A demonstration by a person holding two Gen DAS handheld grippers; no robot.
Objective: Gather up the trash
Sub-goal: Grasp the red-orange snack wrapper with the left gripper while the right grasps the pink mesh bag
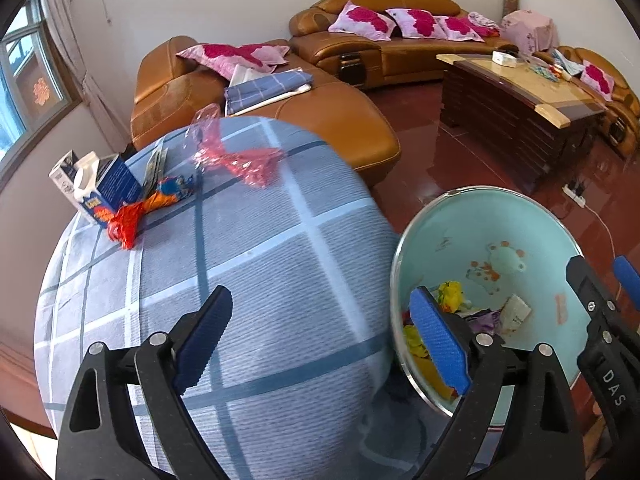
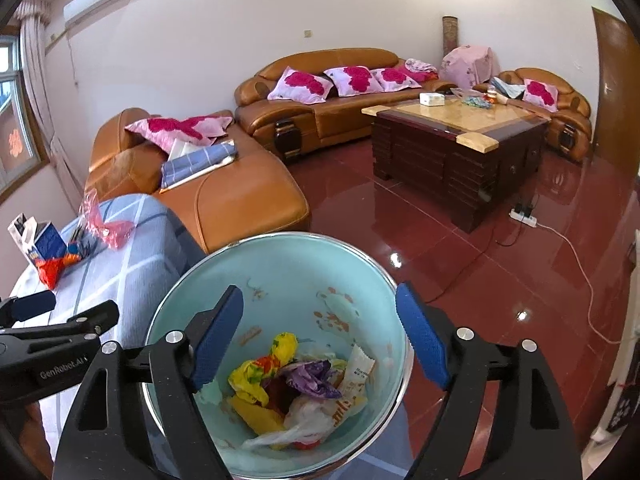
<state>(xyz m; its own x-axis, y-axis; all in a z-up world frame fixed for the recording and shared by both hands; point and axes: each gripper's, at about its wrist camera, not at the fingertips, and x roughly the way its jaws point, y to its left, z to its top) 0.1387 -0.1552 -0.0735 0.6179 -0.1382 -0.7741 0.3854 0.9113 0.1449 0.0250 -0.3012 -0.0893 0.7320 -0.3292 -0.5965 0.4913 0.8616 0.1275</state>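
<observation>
A living room with a dark red tiled floor holds a tan leather sofa scattered with pink floral cushions, and a dark wooden coffee table. In the foreground, a surface draped in a blue checked cloth stands just beside a pale turquoise bin with a shiny rim.

The bin already holds crumpled wrappers and bags in yellow, purple and white. More trash lies at the far edge of the cloth: a blue and white carton, a pink plastic bag, and a red and orange wrapper touching the carton.

The left gripper hovers over the cloth's edge, its jaws spread wide, holding nothing. The right gripper hangs over the bin's mouth, jaws likewise apart and empty.
</observation>
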